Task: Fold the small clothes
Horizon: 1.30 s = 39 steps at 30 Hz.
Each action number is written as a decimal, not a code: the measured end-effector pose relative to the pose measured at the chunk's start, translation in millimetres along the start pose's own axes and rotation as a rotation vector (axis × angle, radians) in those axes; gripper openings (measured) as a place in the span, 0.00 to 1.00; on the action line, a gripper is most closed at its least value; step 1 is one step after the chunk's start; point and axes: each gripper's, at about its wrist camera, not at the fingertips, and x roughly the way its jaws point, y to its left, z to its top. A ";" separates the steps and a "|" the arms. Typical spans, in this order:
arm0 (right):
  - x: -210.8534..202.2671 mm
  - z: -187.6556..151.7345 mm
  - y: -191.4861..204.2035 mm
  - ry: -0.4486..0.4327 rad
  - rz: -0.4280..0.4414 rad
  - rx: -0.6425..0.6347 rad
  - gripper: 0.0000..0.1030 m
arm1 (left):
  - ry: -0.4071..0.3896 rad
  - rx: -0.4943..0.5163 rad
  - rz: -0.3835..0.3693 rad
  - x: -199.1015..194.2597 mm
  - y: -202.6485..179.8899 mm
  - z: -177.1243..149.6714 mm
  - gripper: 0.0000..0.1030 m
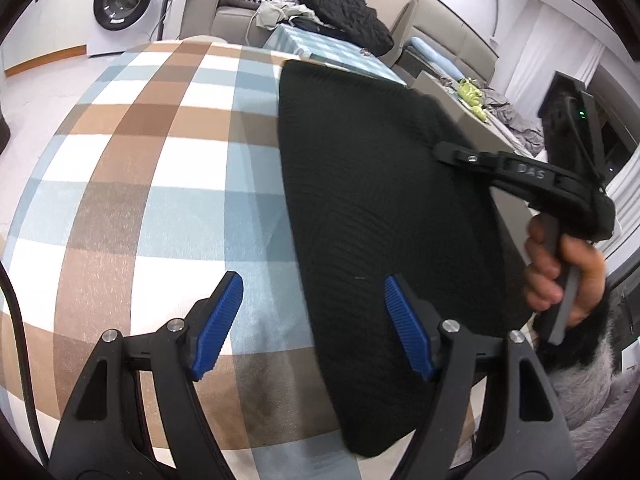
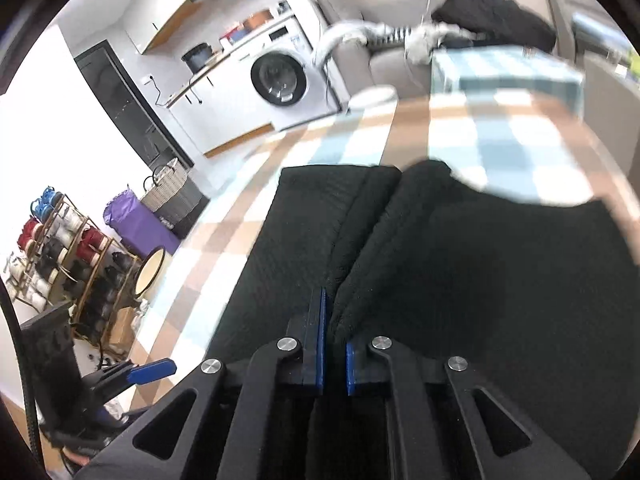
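From my left wrist camera, my left gripper (image 1: pixel 314 328) hung wide open and held nothing; one blue pad sat over the checked cloth (image 1: pixel 132 168), the other over the near edge of the black garment (image 1: pixel 384 208). The garment lay flat on the cloth, filling the picture from about twelve o'clock round to five. At three o'clock my right hand (image 1: pixel 560 276) gripped the handle of the other tool, whose black body reached in over the garment's far side. A washing machine (image 1: pixel 124 0) stood off at eleven o'clock.

From my right wrist camera, my right gripper (image 2: pixel 334 340) was all but closed, its pads pinched on a raised ridge of the black garment (image 2: pixel 460 272). From that pinch a crease ran toward twelve o'clock, with one panel (image 2: pixel 296 232) lying flatter at ten o'clock and the rest bunched toward two. My left gripper (image 2: pixel 152 372) showed at eight o'clock, apart from the fabric.

I judged the fold was partly made: one edge was gathered and lifted, but the garment was not yet laid over itself and smoothed, so most of the folding was left.
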 end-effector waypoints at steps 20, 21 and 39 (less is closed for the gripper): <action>-21.2 -93.2 -40.0 0.157 0.103 0.205 0.35 | 0.079 0.094 0.027 38.5 -29.4 -13.9 0.69; -27.7 -100.2 -36.6 0.160 0.111 0.192 0.35 | 0.080 0.096 0.027 39.3 -30.0 -14.3 0.69; -24.0 -80.1 -48.9 0.088 0.084 0.166 0.49 | 0.091 0.125 0.031 44.4 -38.2 -13.2 0.69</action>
